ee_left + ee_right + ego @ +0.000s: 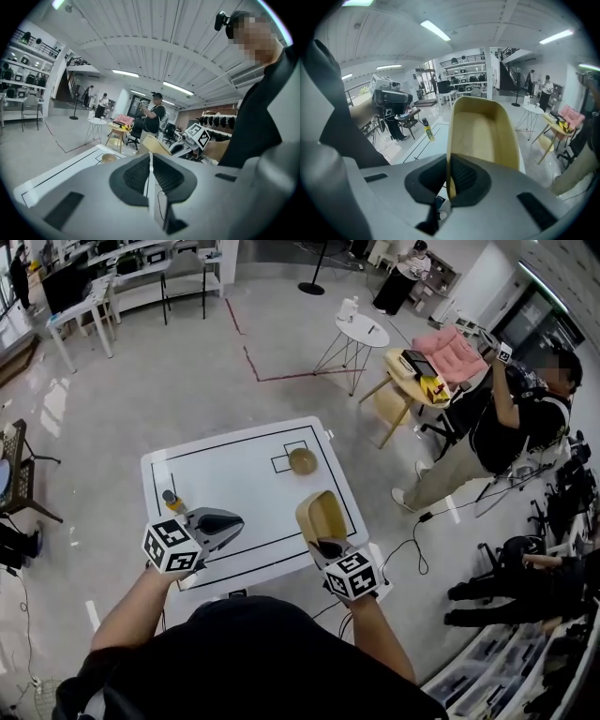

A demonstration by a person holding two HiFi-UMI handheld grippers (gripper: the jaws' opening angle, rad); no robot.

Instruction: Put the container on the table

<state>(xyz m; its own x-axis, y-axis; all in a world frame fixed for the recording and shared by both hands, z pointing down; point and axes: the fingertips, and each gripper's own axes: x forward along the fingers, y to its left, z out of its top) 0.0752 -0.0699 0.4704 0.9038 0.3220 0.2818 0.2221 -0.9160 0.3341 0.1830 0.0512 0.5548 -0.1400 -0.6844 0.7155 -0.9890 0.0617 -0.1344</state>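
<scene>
A tan, boat-shaped container (319, 511) hangs tilted over the near right part of the white table (234, 474). My right gripper (325, 546) is shut on the container's near rim. In the right gripper view the wall of the container (483, 131) stands pinched between the pads of the right gripper (449, 177). My left gripper (225, 524) is shut with nothing in it, over the table's near left part. In the left gripper view the left gripper (150, 160) has its pads together, and the container (153, 145) shows beyond it.
A small wooden bowl (302, 461) sits in a marked square at the table's far right. A yellow bottle (172, 501) stands near the left edge, beside my left gripper. Beyond the table are a round side table (362, 330), a chair, and a person (497, 427) standing to the right.
</scene>
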